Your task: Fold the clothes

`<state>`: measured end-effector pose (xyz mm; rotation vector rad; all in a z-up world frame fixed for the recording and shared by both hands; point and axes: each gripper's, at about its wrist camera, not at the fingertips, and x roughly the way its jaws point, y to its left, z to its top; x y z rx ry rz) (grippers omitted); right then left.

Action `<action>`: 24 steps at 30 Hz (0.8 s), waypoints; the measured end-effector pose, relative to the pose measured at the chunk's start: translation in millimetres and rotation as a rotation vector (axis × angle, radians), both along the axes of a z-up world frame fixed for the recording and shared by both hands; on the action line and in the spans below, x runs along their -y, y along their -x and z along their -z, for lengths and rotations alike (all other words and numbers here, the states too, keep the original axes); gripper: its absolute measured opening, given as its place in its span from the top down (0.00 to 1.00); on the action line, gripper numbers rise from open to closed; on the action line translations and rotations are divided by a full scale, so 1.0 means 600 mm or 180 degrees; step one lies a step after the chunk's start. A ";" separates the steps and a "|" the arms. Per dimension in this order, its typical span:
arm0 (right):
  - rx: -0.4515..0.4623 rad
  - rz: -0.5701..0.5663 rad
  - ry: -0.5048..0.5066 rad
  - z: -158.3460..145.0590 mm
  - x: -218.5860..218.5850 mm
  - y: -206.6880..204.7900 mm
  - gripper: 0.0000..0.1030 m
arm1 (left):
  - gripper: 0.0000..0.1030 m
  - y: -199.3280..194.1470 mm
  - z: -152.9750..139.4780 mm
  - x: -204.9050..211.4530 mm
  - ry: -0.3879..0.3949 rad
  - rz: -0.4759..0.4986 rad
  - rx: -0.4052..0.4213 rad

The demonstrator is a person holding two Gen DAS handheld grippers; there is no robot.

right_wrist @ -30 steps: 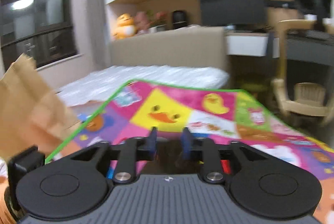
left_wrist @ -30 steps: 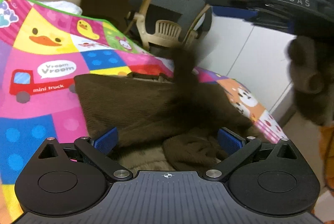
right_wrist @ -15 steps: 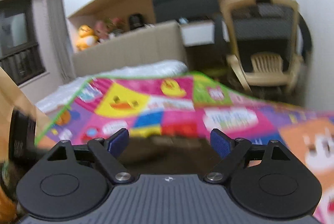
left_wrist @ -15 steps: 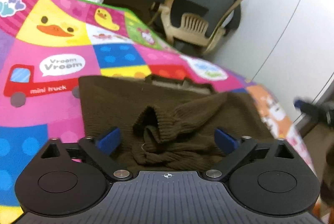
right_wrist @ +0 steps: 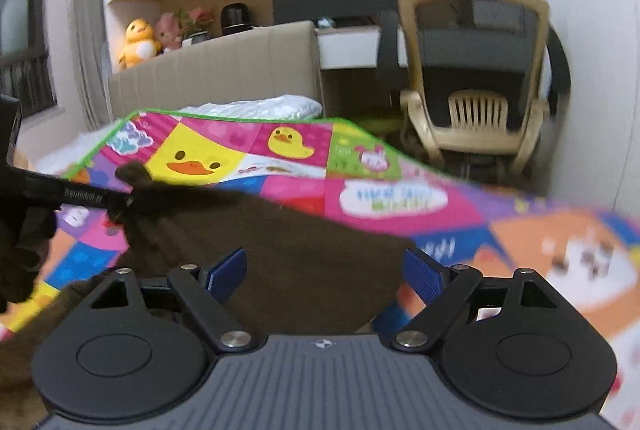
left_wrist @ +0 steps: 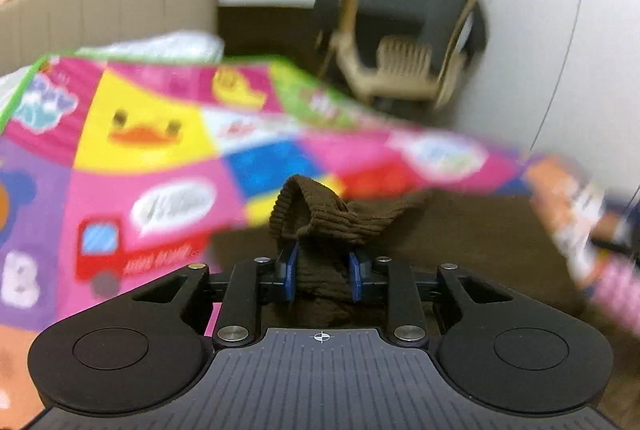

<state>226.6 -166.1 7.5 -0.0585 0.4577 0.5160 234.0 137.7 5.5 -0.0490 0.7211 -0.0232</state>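
Nearest the left wrist camera, the left gripper [left_wrist: 322, 276] is pinching a bunched fold of the brown knit garment [left_wrist: 320, 226] between its blue pads [left_wrist: 289, 272], the two pads drawn close with ribbed cloth filling the gap. The gathered fold is standing up past the fingertips as a looped ridge, pointing away from the camera, while the rest of the garment is lying flat to the right on the colourful play mat [left_wrist: 152, 165]. In the right wrist view the right gripper [right_wrist: 324, 272] is hovering with its fingers spread wide, nothing between the blue pads [right_wrist: 226, 270], directly above the brown knit garment [right_wrist: 304, 254]. From here the garment's long axis is running left to right across the play mat [right_wrist: 392, 193], its flat body under the right gripper and its left end being lifted into a taut, narrowing strip toward the left gripper [right_wrist: 120, 199], which is showing as a dark bar at the left edge. The mat's near part is blurred in both views. Beyond the mat, white bedding [right_wrist: 260, 107] is lying against a beige headboard [right_wrist: 216, 69]. Farther off, a tan plastic chair [right_wrist: 476, 117] is sitting under a desk, and a yellow plush toy [right_wrist: 138, 43] is standing on the ledge behind the headboard.
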 end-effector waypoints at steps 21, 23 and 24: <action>-0.1221 0.0434 -0.0412 0.028 0.029 -0.237 0.25 | 0.19 -0.090 0.047 -0.145 0.1350 -0.0452 -0.0419; -0.1404 0.0450 -0.0414 0.052 0.013 -0.257 0.29 | 0.18 -0.099 0.056 -0.130 0.1272 -0.0446 -0.0393; -0.1452 0.0450 -0.0385 0.063 0.003 -0.261 0.30 | 0.18 -0.101 0.058 -0.123 0.1205 -0.0438 -0.0362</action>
